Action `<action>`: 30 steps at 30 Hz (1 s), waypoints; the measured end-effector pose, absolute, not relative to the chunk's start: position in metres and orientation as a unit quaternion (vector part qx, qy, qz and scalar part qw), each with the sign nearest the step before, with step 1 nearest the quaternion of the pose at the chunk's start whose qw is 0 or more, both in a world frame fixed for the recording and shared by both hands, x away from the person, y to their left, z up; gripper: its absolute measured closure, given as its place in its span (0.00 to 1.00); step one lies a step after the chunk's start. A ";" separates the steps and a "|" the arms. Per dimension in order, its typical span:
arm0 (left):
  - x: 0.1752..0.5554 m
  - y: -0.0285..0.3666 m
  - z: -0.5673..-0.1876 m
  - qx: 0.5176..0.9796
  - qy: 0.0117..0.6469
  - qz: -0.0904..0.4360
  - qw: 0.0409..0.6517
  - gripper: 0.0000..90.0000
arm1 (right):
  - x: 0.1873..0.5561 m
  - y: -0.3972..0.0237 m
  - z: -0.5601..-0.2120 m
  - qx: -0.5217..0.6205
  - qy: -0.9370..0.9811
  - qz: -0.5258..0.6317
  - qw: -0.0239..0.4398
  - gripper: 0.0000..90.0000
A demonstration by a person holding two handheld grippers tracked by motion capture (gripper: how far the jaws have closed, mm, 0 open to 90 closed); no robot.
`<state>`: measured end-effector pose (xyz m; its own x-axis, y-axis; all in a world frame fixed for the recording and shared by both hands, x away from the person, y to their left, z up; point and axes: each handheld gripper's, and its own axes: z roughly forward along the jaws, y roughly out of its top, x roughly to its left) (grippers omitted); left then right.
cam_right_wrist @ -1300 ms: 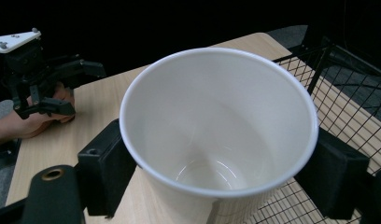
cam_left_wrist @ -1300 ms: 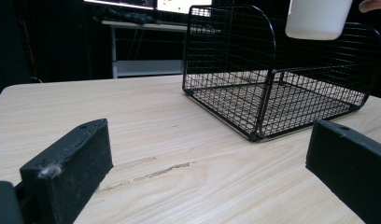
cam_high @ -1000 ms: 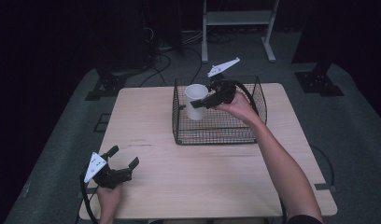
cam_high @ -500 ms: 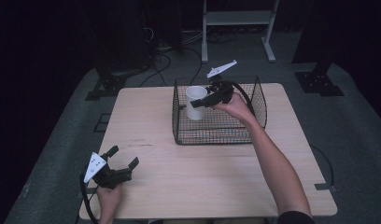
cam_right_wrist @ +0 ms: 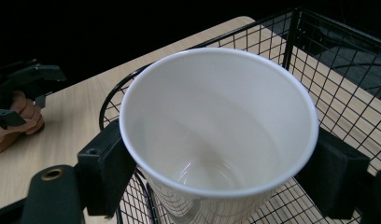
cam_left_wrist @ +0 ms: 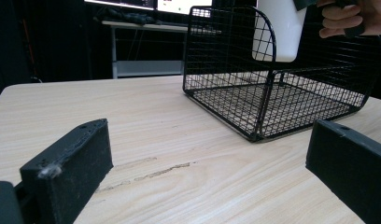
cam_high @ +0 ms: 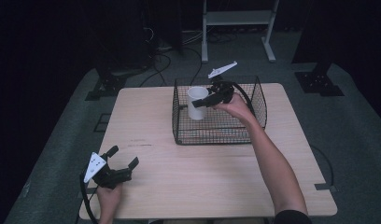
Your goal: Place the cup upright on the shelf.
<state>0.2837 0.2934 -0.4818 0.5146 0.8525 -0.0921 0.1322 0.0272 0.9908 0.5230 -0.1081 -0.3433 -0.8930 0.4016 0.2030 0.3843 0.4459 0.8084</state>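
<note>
Over the basket (cam_high: 216, 133), at its near-left part, the right gripper (cam_high: 203, 102) has the cup (cam_high: 196, 103) pinched between its jaws; the pads press on the cup's wall from both sides just under the rim, as the right gripper view shows, cup (cam_right_wrist: 216, 135) upright, mouth open to the camera, empty inside; from the left gripper view the cup (cam_left_wrist: 277, 32) hangs clear above the basket floor (cam_left_wrist: 272, 100), its bottom not touching the wire, inside the walls near the corner that faces that camera; the person's right hand (cam_high: 233, 103) wraps the gripper body over the basket's middle, forearm running back across the table (cam_high: 146, 121) toward the near edge. Well away from the basket, near the table's front-left corner, the left gripper (cam_high: 123, 157) sits low over the wood with its jaws spread wide and nothing between them; both black jaws frame bare tabletop in its own view; the left hand (cam_high: 108, 198) grips it from behind, just at the table's near edge.
</note>
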 end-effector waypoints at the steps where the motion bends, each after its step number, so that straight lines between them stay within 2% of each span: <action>1: 0.284 0.293 -0.482 0.630 0.391 0.300 0.600 0.00 | 0.524 -0.108 -0.344 0.232 0.850 0.473 0.008 0.21; 30: 0.283 0.294 -0.482 0.630 0.390 0.300 0.600 0.00 | 0.536 -0.117 -0.369 0.262 0.850 0.457 0.012 0.21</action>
